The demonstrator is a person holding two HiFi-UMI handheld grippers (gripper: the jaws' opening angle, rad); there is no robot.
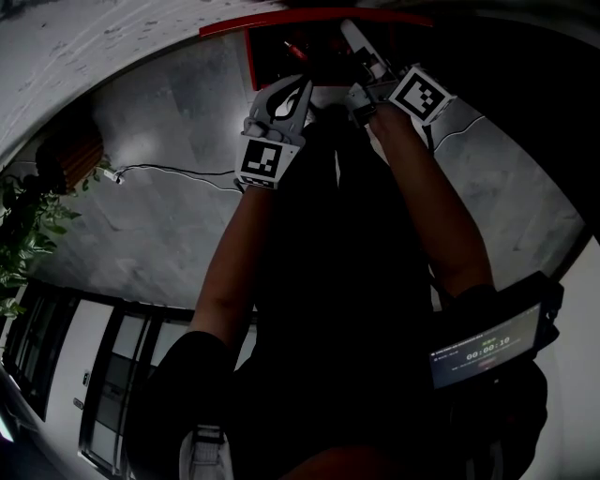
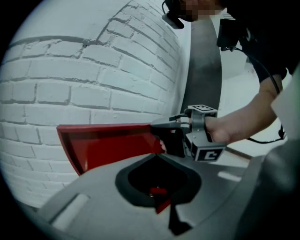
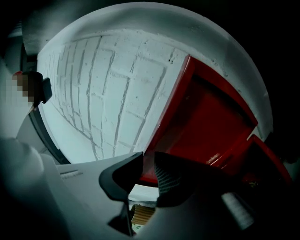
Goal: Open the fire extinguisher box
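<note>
White-painted brick wall (image 2: 70,84) backs everything. The red fire extinguisher box (image 1: 309,19) sits at the top centre of the head view, partly cut off by the frame edge. Its door (image 2: 112,143) stands swung out from the wall. The right claw (image 3: 148,157) is closed to a narrow slit, pinching the door's edge (the left gripper view shows it clamped at the door's right end). The left claw (image 2: 159,157) has its tips together, gripping nothing, near the door. A small red piece (image 2: 159,193) in the hollow behind them is hard to identify. The box's inside is dark, its contents unclear.
</note>
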